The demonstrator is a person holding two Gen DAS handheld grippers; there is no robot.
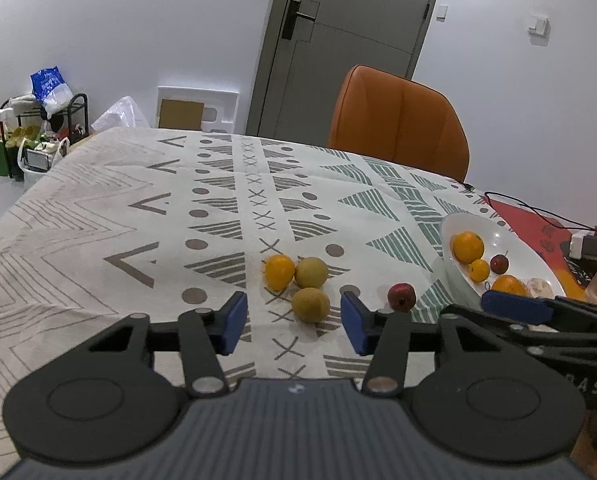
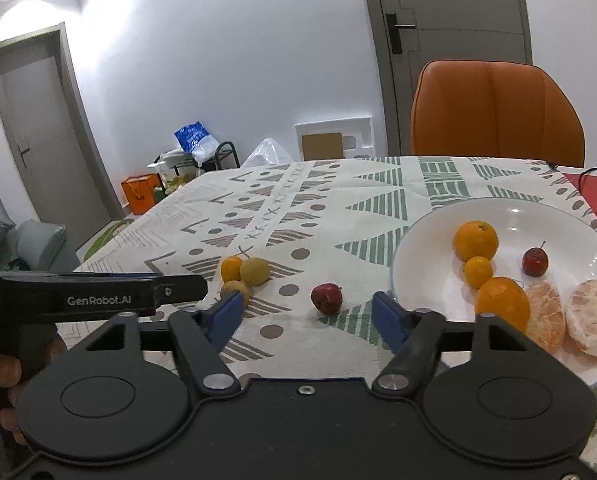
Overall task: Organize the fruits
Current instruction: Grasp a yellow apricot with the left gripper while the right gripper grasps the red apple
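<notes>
On the patterned tablecloth lie a small orange fruit [image 1: 279, 271], two yellow-green fruits [image 1: 311, 272] [image 1: 310, 305] and a small red fruit [image 1: 401, 297]. My left gripper [image 1: 294, 322] is open and empty, just short of the nearer yellow-green fruit. My right gripper [image 2: 307, 318] is open and empty, with the red fruit [image 2: 327, 298] just ahead between its fingers. A white plate [image 2: 546, 216] at the right holds two oranges, a small orange fruit, a small red fruit and two peeled citrus pieces. It also shows in the left wrist view [image 1: 494, 228].
An orange chair [image 1: 398, 120] stands at the table's far side before a grey door. A red mat [image 1: 538, 224] with cables and a charger lies right of the plate. Bags and a rack stand on the floor at the far left.
</notes>
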